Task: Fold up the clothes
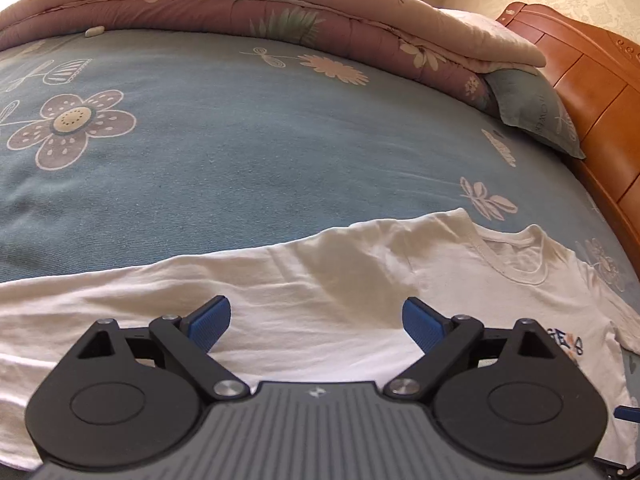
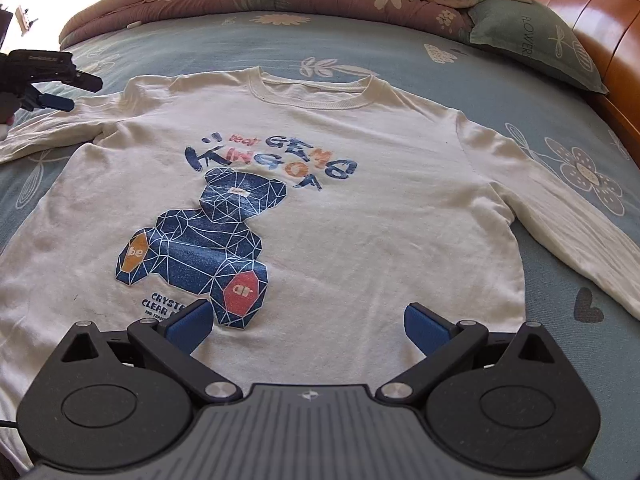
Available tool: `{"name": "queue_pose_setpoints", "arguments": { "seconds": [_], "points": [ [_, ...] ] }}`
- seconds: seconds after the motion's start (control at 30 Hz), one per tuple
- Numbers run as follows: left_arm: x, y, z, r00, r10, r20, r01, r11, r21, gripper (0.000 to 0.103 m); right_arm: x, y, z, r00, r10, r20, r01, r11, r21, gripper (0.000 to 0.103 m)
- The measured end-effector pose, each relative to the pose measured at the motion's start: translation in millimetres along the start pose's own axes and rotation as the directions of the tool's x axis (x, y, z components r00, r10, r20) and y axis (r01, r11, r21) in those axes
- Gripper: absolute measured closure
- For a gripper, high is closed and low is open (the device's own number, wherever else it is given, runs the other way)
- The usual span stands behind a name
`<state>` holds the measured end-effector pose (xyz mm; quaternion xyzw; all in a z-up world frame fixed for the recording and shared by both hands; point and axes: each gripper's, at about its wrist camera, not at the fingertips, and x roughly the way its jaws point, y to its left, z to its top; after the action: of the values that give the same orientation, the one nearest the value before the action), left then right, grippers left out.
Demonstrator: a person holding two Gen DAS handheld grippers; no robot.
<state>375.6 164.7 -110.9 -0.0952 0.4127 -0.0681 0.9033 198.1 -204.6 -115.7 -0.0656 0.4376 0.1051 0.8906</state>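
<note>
The white shirt (image 2: pixel 360 216) is laid flat on the bed (image 2: pixel 460 76). It looks soft, light and floppy. A sleeve (image 2: pixel 568 216) beside the bear print is best pinched near its end. The jaws of the left gripper (image 1: pixel 316 322) and right gripper (image 2: pixel 306 326) are held apart and empty.

Each gripper, left gripper (image 1: pixel 316 322) and right gripper (image 2: pixel 308 326), has black linkage arms, silver pivot screws, blue ribbed pads (image 2: pixel 426 328) and a grey ridged housing.

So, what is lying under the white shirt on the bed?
The white shirt lies flat, print side up, directly on the blue flowered bedsheet. The sheet shows all around it. Whatever is under the shirt's body is covered, though no bulge shows there.
</note>
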Motion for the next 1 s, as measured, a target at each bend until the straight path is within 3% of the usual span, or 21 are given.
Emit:
{"name": "queue_pose_setpoints", "arguments": {
  "seconds": [0.1, 0.2, 0.33, 0.4, 0.5, 0.57, 0.63, 0.7, 0.77, 0.9, 1.0],
  "points": [
    [13.8, 13.3, 7.0, 0.996, 0.076, 0.056, -0.075, 0.997, -0.023, 0.010, 6.8, 1.4, -3.4, 1.000, 0.019, -0.008, -0.019, 1.000, -0.002, 0.000],
    [15.7, 12.6, 26.1, 0.989, 0.149, 0.014, -0.148, 0.987, -0.057, 0.010, 8.1, -2.1, -4.8, 0.999, 0.036, -0.005, -0.035, 0.999, 0.014, 0.000],
    [2.3, -10.8, 32.8, 0.998, 0.058, -0.005, -0.058, 0.997, -0.058, 0.010, 7.8, -2.1, -7.1, 0.999, 0.040, 0.006, -0.040, 0.999, 0.009, 0.000],
    [3.6, -33.2, 30.7, 0.999, -0.003, -0.043, 0.002, 1.000, -0.028, 0.009, 7.8, -2.0, -8.5, 0.999, 0.041, 0.015, -0.041, 0.999, 0.006, 0.000],
    [21.0, -51.4, 29.7, 0.993, -0.035, -0.116, 0.031, 0.999, -0.036, 0.009, 8.2, -3.4, -9.2, 0.999, 0.049, 0.023, -0.050, 0.999, 0.003, 0.000],
    [41.9, -56.6, 32.1, 0.987, 0.076, -0.142, -0.079, 0.997, -0.016, 0.009, 8.1, -4.2, -10.1, 0.998, 0.054, 0.030, -0.054, 0.999, 0.003, 0.000],
    [57.8, -58.1, 36.0, 0.976, 0.189, -0.112, -0.188, 0.982, 0.022, 0.009, 7.8, -4.5, -11.3, 0.998, 0.056, 0.037, -0.056, 0.998, 0.002, 0.000],
    [71.5, -60.0, 44.6, 0.961, 0.265, -0.082, -0.259, 0.963, 0.069, 0.008, 7.5, -4.2, -12.3, 0.998, 0.055, 0.044, -0.055, 0.999, 0.000, 0.000],
    [79.2, -57.8, 52.5, 0.955, 0.287, -0.074, -0.283, 0.957, 0.062, 0.007, 7.4, -4.6, -12.8, 0.997, 0.057, 0.048, -0.057, 0.998, -0.001, 0.000],
    [54.3, -52.8, 60.6, 0.976, 0.213, -0.034, -0.214, 0.977, -0.016, 0.007, 7.0, -5.5, -13.6, 0.997, 0.063, 0.054, -0.063, 0.998, -0.002, 0.000],
    [25.0, -55.6, 55.8, 0.999, 0.035, -0.027, -0.036, 0.998, -0.055, 0.006, 7.0, -5.5, -14.3, 0.996, 0.063, 0.060, -0.063, 0.998, -0.004, 0.000]
  ]
}}
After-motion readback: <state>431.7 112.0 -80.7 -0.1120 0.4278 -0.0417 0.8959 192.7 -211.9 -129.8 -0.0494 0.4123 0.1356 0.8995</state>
